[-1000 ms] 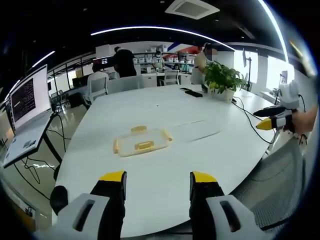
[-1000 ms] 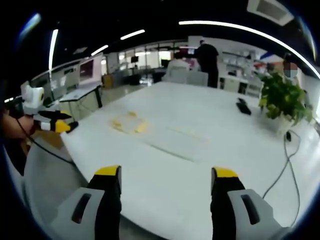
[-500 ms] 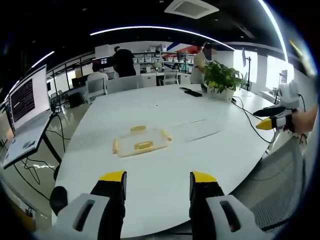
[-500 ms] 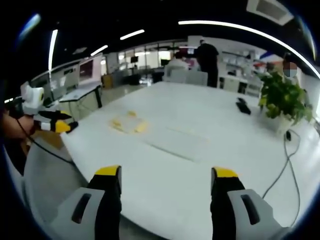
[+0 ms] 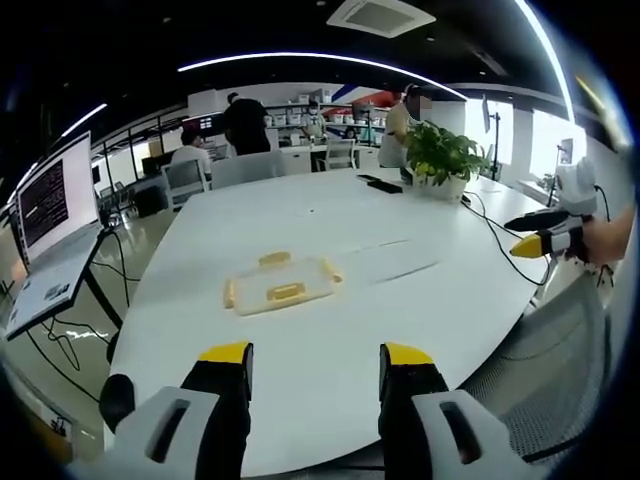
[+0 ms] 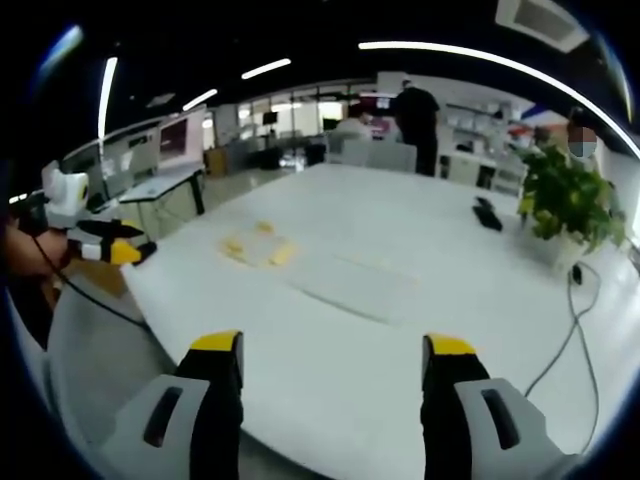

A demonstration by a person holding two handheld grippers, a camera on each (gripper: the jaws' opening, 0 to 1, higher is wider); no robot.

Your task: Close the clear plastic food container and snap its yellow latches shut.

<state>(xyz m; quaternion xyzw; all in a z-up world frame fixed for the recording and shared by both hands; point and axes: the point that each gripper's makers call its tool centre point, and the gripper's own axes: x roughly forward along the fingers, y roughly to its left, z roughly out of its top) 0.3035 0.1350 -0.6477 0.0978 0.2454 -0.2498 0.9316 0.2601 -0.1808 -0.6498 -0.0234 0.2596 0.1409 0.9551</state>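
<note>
A flat clear plastic food container (image 5: 283, 286) with yellow latches lies on the white table (image 5: 330, 340), well ahead of my left gripper (image 5: 314, 356), whose jaws stand open and empty. In the right gripper view the same container (image 6: 258, 246) lies far off to the left, with the left gripper (image 6: 120, 246) held at the left edge by a hand. My right gripper (image 6: 332, 348) is open with nothing between its jaws, low over the near table edge. It also appears as the right gripper (image 5: 535, 240) at the far right in the left gripper view.
A potted plant (image 5: 440, 160) and a black object (image 5: 384, 185) stand at the table's far end, with cables (image 5: 505, 235) trailing nearby. A thin clear sheet (image 6: 358, 282) lies mid-table. A laptop (image 5: 45, 235) stands on a side stand at left. Several people and chairs are behind the table.
</note>
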